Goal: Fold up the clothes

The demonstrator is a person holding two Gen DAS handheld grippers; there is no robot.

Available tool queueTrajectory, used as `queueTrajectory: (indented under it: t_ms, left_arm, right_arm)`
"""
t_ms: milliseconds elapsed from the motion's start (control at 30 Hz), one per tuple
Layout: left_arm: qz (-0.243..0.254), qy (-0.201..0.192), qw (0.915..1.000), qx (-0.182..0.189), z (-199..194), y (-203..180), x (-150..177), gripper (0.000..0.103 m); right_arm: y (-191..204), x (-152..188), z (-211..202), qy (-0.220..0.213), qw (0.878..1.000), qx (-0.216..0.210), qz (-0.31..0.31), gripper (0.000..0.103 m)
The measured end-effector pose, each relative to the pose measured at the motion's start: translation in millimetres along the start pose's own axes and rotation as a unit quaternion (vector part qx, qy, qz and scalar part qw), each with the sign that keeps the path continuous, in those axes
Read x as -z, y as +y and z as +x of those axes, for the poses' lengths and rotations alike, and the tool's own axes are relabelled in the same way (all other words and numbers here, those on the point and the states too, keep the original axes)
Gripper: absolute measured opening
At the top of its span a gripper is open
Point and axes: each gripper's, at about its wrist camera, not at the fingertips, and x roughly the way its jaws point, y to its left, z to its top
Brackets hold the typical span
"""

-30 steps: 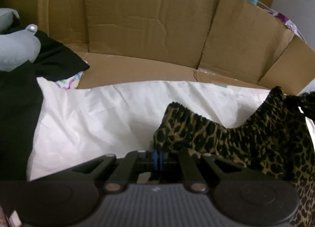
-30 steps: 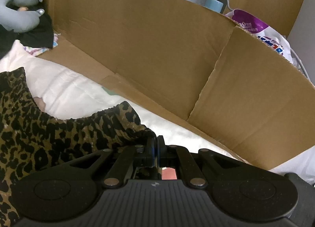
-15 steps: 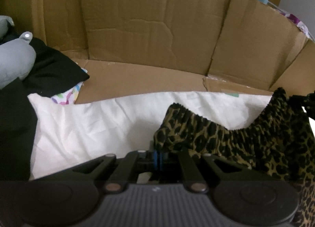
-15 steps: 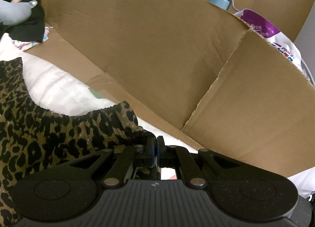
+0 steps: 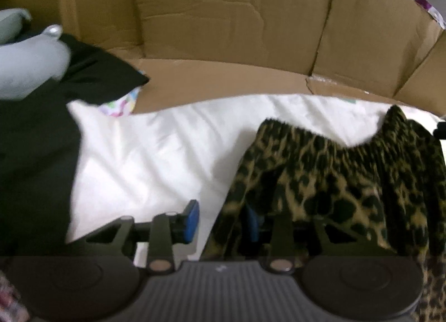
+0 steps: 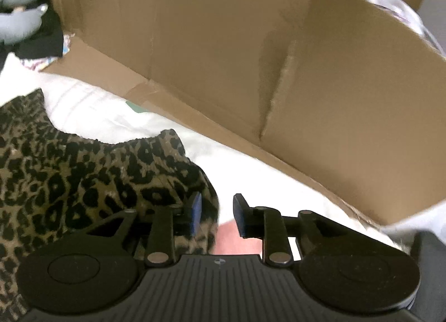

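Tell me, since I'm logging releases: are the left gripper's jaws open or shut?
Open. The left gripper has its blue-padded jaws spread apart, white sheet visible between them; the leopard-print garment drapes over the right-hand finger.

The leopard-print garment (image 5: 334, 171) is tan with black spots and has a gathered, ruffled elastic edge along its top. It lies bunched and rumpled on the white sheet (image 5: 156, 154), its upper edge dipping in a shallow curve between two raised corners. In the right wrist view the same garment (image 6: 83, 182) fills the lower left, its folds draped loosely rather than spread flat.
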Motion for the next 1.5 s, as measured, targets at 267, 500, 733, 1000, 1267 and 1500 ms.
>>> queueTrajectory:
  t_ms: [267, 500, 733, 1000, 1267, 1500]
  left_arm:
    - [-0.019, 0.007, 0.9997, -0.011, -48.5, 15.8, 49.2, 0.039]
    - [-0.029, 0.001, 0.999, -0.034, -103.1, 27.5, 98.7, 0.039]
    - [-0.075, -0.005, 0.9958, -0.053, -122.0, 37.0, 153.2, 0.039]
    - [-0.112, -0.023, 0.9914, -0.063, -126.3, 43.1, 202.1, 0.043]
    - [-0.112, -0.029, 0.99, -0.081, -120.2, 44.1, 215.8, 0.048]
    - [-0.14, -0.035, 0.9872, -0.067, -127.3, 54.6, 230.5, 0.035]
  right_arm:
    - [-14.3, 50.8, -50.9, 0.017, 0.999, -0.02, 0.024, 0.037]
    - [-39.2, 116.0, -104.3, 0.023, 0.997, -0.019, 0.066, 0.037]
    - [-62.5, 184.6, -128.1, 0.017, 0.99, 0.015, 0.138, 0.037]
    - [-65.8, 221.8, -125.8, 0.036, 0.977, 0.016, 0.208, 0.037]
    - [-45.2, 209.7, -116.2, 0.041, 0.98, 0.003, 0.196, 0.039]
    - [-24.2, 211.2, -113.7, 0.045, 0.98, -0.002, 0.193, 0.039]
